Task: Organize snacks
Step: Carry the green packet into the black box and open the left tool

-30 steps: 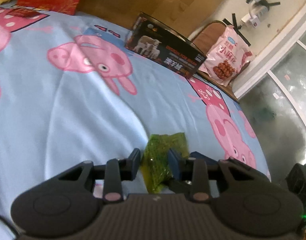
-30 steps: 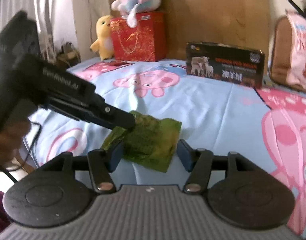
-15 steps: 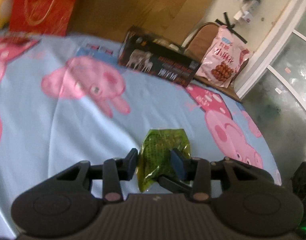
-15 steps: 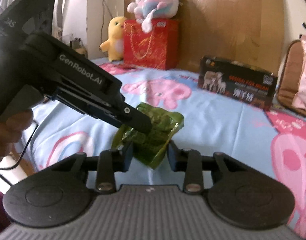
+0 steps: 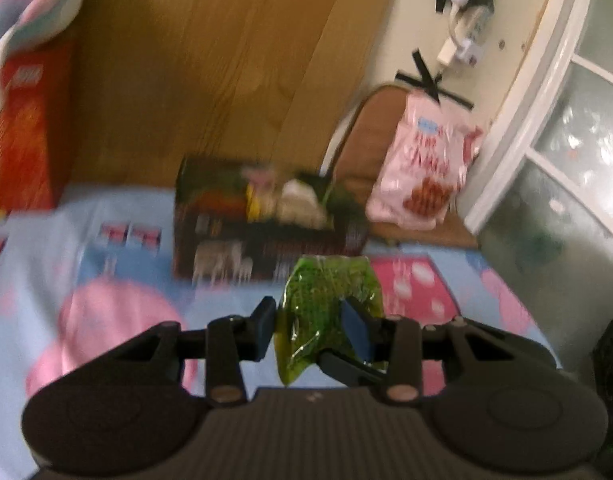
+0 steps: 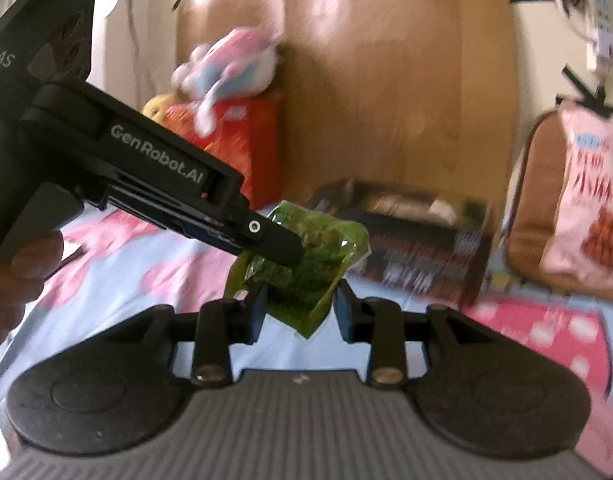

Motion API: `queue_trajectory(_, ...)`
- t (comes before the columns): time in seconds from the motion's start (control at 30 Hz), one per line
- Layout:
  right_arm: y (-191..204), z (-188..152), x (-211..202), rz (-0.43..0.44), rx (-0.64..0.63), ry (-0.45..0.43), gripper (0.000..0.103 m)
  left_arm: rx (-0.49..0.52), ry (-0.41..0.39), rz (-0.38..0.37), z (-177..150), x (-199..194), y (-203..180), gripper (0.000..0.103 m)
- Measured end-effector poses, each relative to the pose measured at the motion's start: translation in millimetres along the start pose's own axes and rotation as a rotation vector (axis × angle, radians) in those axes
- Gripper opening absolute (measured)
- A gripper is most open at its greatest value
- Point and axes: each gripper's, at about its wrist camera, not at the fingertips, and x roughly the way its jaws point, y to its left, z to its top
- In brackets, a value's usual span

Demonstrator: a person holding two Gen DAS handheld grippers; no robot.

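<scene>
A: Jaws first?
B: Left gripper [image 5: 309, 330] pinches the green snack packet [image 5: 326, 304], pads on both sides. Right gripper [image 6: 300, 310] has just been closing; its jaws are narrowed round the packet's lower corner [image 6: 306, 280], and they look to be squeezing it.
A: Where's the packet?
B: Held in the air between both tools, above the blue pig-print sheet [image 5: 118, 280].
A: Further out?
B: Dark snack box [image 5: 266, 236] behind, open-topped, snacks inside. Pink snack bag [image 5: 422, 172] leans on a brown chair [image 5: 370, 136]. Red gift bag [image 6: 234, 136], plush toy [image 6: 230, 64] on top.
</scene>
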Motion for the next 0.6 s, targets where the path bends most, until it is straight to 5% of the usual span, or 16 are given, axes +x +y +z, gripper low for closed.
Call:
queue_trajectory(0.3,-63.5,60.0,95.1,0.005,0.104,0.023,0.039,-0.017,-0.048,0.102,84.4,77.6,24.8,0.04)
queue_trajectory(0.43,-75.1,51.6,134.0,-0.042,0.109,0.092,0.05,-0.073,0.026,0.149,82.0,118.1,46.7,0.045)
queue_trajectory(0.6,-74.1,37.9,106.4,-0.111,0.15,-0.003,0.061,-0.059,-0.038,0.217,67.9,105.1,40.0,0.049)
